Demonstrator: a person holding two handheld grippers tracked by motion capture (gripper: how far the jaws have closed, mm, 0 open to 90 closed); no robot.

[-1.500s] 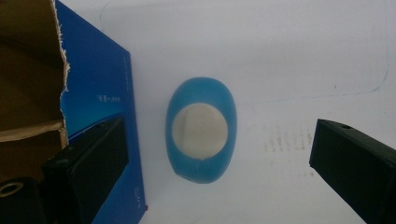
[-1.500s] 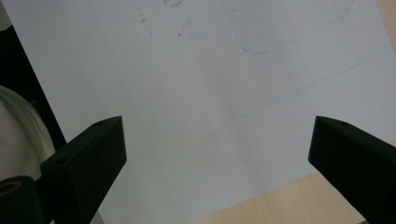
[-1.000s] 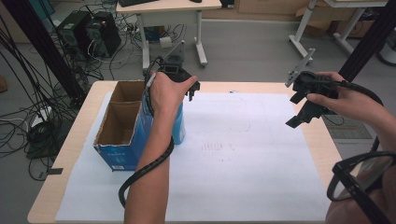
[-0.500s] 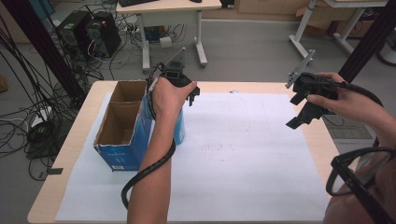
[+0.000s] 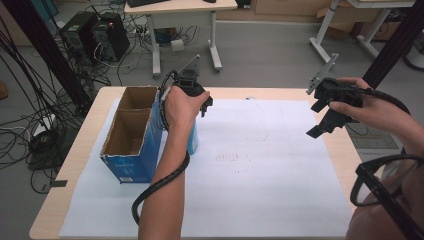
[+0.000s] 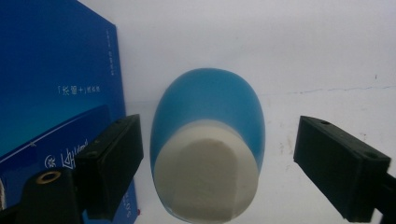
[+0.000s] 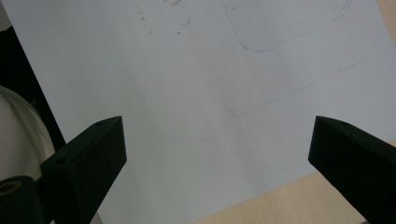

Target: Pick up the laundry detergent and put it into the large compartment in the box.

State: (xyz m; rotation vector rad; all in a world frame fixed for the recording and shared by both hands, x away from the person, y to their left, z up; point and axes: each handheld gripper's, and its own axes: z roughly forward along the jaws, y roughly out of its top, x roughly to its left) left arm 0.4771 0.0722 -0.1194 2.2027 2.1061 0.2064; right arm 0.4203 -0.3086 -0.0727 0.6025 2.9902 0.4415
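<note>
The left tool has just been closing around the blue bottle that stands on the desk beside the blue box, pads not yet touching; it should centre before squeezing; the right tool hangs spread.

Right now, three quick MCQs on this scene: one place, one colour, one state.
1. Where does the blue bottle stand?
A. inside the box
B. beside the blue cardboard box
C. at the table's right edge

2. What colour is the bottle's cap?
A. red
B. black
C. off-white

3. How are the left gripper's jaws?
A. clamped on the box wall
B. either side of the bottle, gaps showing
C. shut on nothing

Answers: 1 B, the left gripper view shows it on the white sheet next to the box. 2 C, the cap reads cream. 3 B, they have just been closing, but neither pad touches yet.
</note>
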